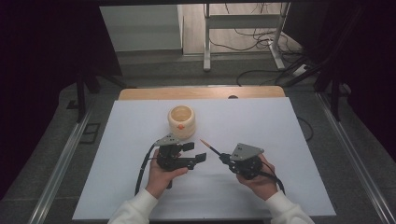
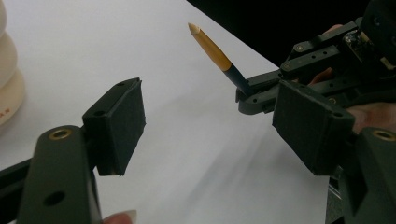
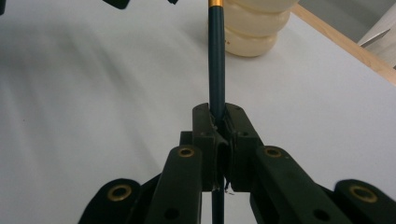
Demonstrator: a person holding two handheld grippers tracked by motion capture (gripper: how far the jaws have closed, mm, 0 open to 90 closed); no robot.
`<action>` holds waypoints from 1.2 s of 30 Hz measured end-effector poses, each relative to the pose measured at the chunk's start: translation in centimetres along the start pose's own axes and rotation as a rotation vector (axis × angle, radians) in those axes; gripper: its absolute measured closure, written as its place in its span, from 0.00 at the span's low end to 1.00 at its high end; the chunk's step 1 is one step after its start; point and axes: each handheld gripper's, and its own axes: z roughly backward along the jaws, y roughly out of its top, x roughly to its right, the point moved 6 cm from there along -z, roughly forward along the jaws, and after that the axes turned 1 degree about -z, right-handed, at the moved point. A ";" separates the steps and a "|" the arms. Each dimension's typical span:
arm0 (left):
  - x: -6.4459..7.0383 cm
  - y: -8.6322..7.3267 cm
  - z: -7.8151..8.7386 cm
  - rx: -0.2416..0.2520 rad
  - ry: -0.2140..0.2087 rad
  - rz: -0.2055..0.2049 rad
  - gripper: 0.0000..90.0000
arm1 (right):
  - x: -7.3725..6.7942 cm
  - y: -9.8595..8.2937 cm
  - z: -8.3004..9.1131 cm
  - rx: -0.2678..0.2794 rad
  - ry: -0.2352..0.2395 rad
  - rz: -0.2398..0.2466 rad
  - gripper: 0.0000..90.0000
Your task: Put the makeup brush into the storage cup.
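the right claw (image 1: 224,158) is clamped on the paintbrush (image 1: 208,147), pointing its tip at the cream cup (image 1: 181,121); the left claw (image 1: 196,151), jaws apart, waits just beside the brush.

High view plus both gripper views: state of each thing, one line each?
Left tongs: open, empty, pads wide apart.
Right tongs: shut on the pen, gripping its dark shaft.
Pen: held off the table, pale tip aimed toward the cup.
Cup: upright on the white sheet, untouched; contents unclear.
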 end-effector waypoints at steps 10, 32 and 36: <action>0.4 0.7 -1.3 0.052 -0.009 0.031 0.34 | -0.1 0.2 0.2 0.021 -0.013 0.002 0.95; 0.9 1.6 -2.2 0.128 -0.154 0.137 0.90 | -0.4 0.3 0.0 0.025 -0.003 -0.001 0.95; 1.2 1.6 -2.1 0.114 -0.169 0.122 0.93 | -0.4 0.2 -0.2 0.019 0.001 0.004 0.94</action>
